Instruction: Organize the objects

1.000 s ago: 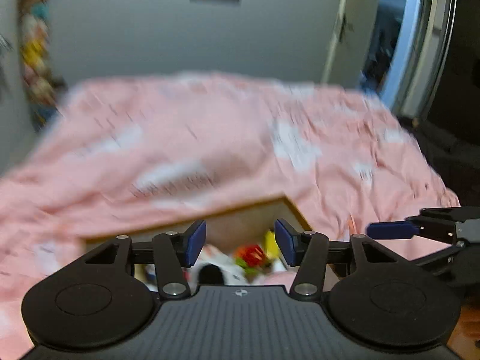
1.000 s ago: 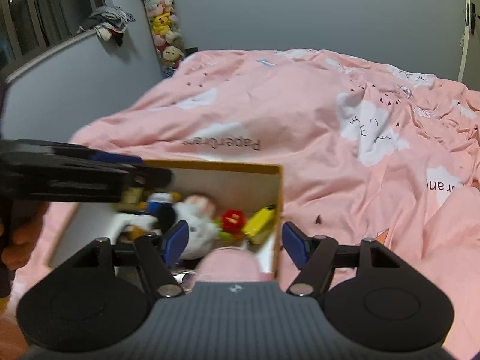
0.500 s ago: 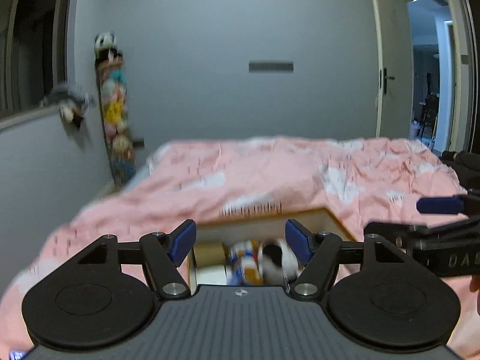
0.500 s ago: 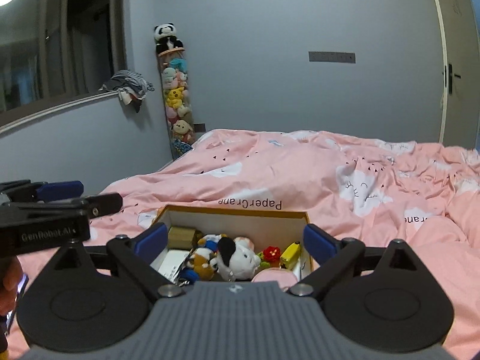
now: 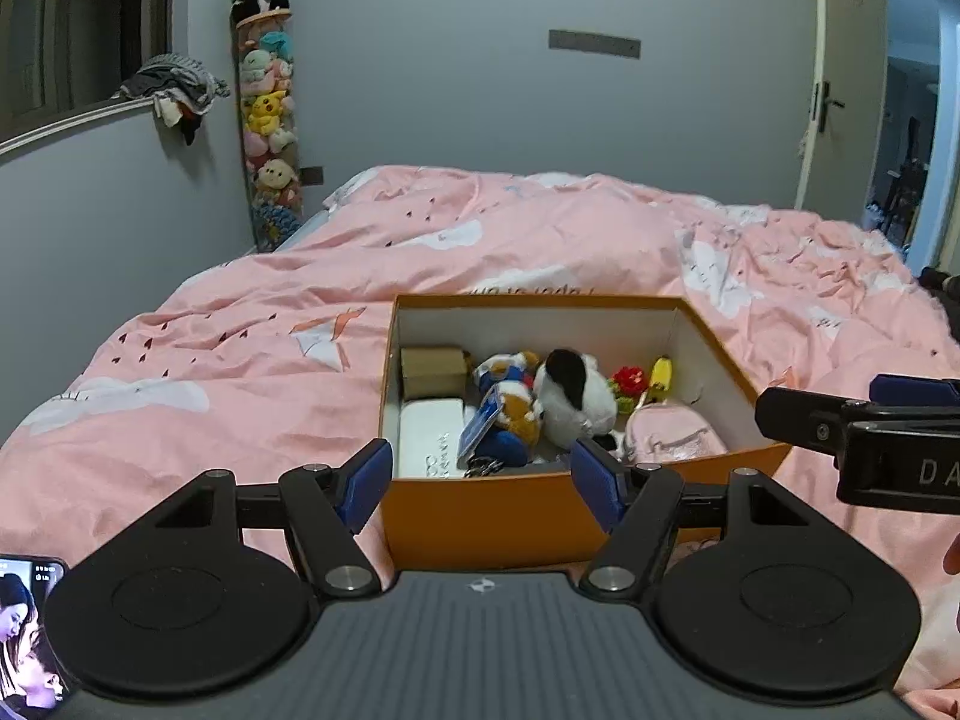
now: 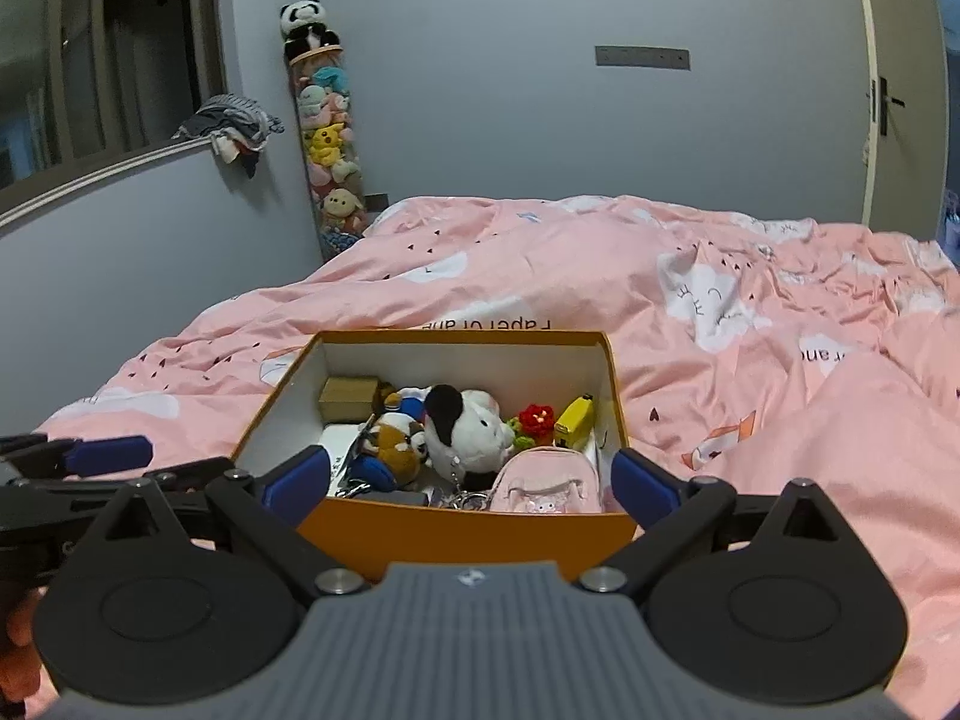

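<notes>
An orange box [image 5: 480, 516] with white inner walls sits on the pink bed. Inside lie a black-and-white plush [image 5: 570, 396], an orange-and-blue plush [image 5: 510, 414], a small brown carton [image 5: 432, 369], a flat white case [image 5: 429, 438], a red flower [image 5: 629, 381], a yellow toy [image 5: 660, 378] and a pink mini backpack [image 5: 672, 435]. My left gripper [image 5: 480, 483] hangs open just before the box's near wall, nothing between its pads. My right gripper [image 6: 471, 486] faces the same wall [image 6: 468, 540], jaws still opening and empty. Each gripper shows at the edge of the other's view [image 5: 840, 408] [image 6: 150, 465].
A rumpled pink duvet [image 5: 240, 372] covers the bed all round the box. A lit phone [image 5: 24, 630] lies at the near left. A tall tube of plush toys [image 5: 267, 120] stands against the far wall. A door [image 5: 840, 90] is at the far right.
Both grippers have drawn back from over the box to its near side, and both jaws have spread wider. The whole box now shows in each view.
</notes>
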`<move>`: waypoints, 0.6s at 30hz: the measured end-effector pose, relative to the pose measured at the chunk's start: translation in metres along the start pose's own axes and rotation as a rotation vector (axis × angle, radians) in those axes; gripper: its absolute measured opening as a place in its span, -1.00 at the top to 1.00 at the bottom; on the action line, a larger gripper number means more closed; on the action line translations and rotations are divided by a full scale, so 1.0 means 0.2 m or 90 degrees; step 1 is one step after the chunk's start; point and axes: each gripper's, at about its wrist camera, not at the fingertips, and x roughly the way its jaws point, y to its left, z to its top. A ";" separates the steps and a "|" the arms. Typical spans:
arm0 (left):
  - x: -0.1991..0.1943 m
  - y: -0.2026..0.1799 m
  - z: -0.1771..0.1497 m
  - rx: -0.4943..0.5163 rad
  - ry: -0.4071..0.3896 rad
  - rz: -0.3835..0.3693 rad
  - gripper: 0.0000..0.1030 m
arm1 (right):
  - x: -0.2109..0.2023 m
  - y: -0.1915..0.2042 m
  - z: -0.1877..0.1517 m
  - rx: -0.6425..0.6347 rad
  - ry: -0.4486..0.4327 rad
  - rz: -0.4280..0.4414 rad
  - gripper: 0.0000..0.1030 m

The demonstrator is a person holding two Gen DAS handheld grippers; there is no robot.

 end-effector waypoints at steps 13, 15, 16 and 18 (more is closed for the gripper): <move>0.19 0.01 -0.05 -0.011 0.021 0.028 -0.54 | 0.22 -0.06 -0.09 -0.007 0.034 -0.027 -0.94; 0.21 0.01 -0.05 -0.008 0.020 0.027 -0.54 | 0.24 -0.07 -0.09 -0.003 0.036 -0.029 -0.94; 0.22 0.02 -0.05 -0.010 0.023 0.024 -0.54 | 0.26 -0.07 -0.09 -0.003 0.038 -0.028 -0.94; 0.23 0.02 -0.04 -0.016 0.026 0.021 -0.54 | 0.28 -0.07 -0.10 -0.001 0.045 -0.030 -0.94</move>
